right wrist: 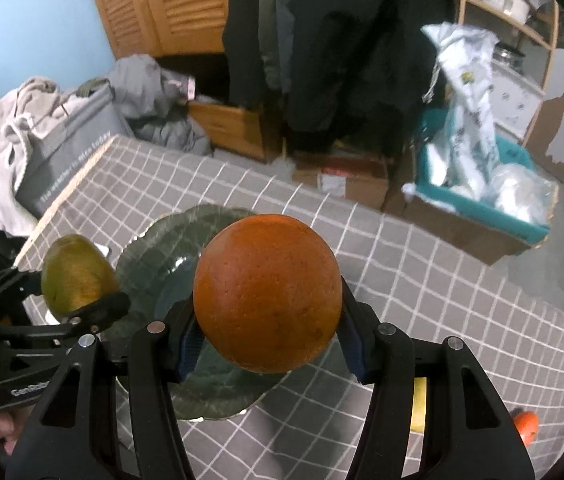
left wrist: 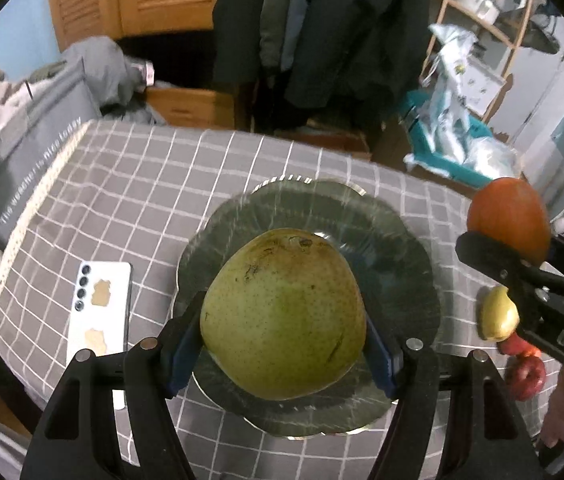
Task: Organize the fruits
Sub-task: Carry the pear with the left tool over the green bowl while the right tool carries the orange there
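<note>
My left gripper (left wrist: pixel 283 344) is shut on a large green pear (left wrist: pixel 282 312) and holds it over a dark green scalloped plate (left wrist: pixel 401 248) on the grey checked tablecloth. My right gripper (right wrist: pixel 268 340) is shut on an orange (right wrist: pixel 268 292) and holds it above the plate's right edge (right wrist: pixel 202 220). The right gripper with the orange (left wrist: pixel 509 220) shows at the right of the left wrist view. The left gripper with the pear (right wrist: pixel 78 280) shows at the left of the right wrist view.
A white phone (left wrist: pixel 98 312) lies left of the plate. A yellow-green apple (left wrist: pixel 497 316) and a red apple (left wrist: pixel 525 372) lie right of the plate. A small orange fruit (right wrist: pixel 525 426) lies near the table's right corner. Clothes, boxes and a cupboard stand beyond the table.
</note>
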